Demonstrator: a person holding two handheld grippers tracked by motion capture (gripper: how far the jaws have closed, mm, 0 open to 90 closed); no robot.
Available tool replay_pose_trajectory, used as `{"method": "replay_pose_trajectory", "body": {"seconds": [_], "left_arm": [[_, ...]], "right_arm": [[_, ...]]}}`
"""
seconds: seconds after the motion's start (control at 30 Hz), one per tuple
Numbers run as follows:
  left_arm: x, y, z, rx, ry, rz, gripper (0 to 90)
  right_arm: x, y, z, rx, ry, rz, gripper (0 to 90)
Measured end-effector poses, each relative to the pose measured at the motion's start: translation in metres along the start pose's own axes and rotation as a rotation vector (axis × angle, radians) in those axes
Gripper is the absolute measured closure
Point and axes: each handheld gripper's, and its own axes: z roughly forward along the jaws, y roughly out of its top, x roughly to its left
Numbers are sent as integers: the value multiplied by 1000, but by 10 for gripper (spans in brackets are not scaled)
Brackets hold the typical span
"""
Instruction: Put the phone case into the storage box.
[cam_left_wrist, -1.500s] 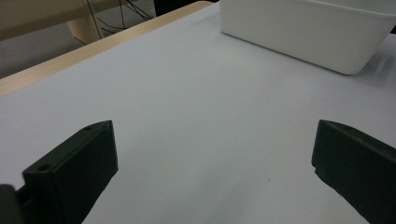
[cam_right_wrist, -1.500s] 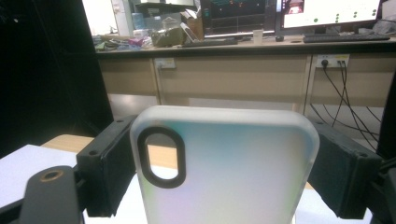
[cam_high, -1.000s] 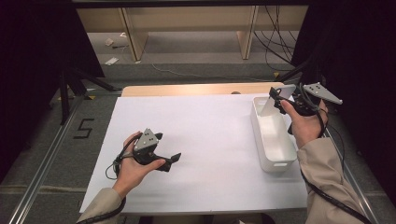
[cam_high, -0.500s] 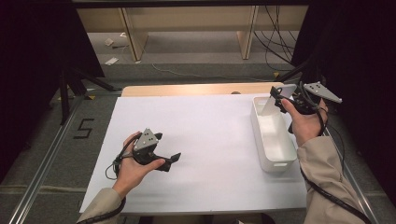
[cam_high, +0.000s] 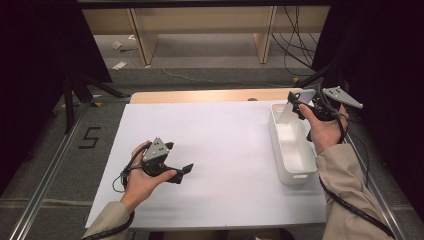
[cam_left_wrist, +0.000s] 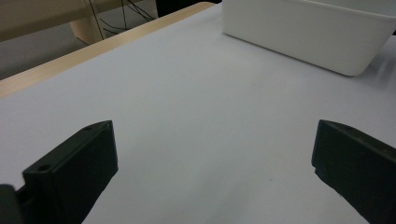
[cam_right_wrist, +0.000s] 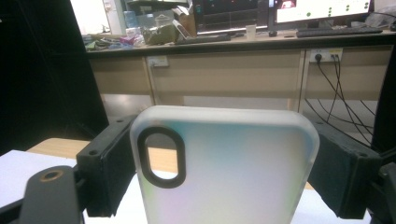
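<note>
A frosted phone case (cam_right_wrist: 224, 168) is being gripped across its width by the right claw (cam_high: 300, 106), both black jaws pressed against its edges, camera cutout uppermost in the right gripper view. In the high view the case (cam_high: 296, 105) is being held aloft over the far end of the white bin (cam_high: 280, 150), which is sitting at the right side of the bench (cam_high: 220, 135). The step in hand looks like a carry, either into the bin or out of it; which one cannot be told. The left claw (cam_high: 180, 170) is being rested low on the bench, well apart from the bin, jaws spread wide with nothing between them. If a drop-off is intended, a lowering inside the bin walls is being called for next, then a release.
</note>
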Motion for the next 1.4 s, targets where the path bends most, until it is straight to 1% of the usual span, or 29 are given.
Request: {"method": "replay_pose_trajectory", "body": {"seconds": [0.33, 1.4], "left_arm": [[1, 0, -1, 0, 9, -2, 0], [1, 0, 0, 4, 9, -2, 0]], "right_arm": [[0, 0, 6, -2, -3, -2, 180], [-5, -2, 21, 6, -29, -14, 180]]}}
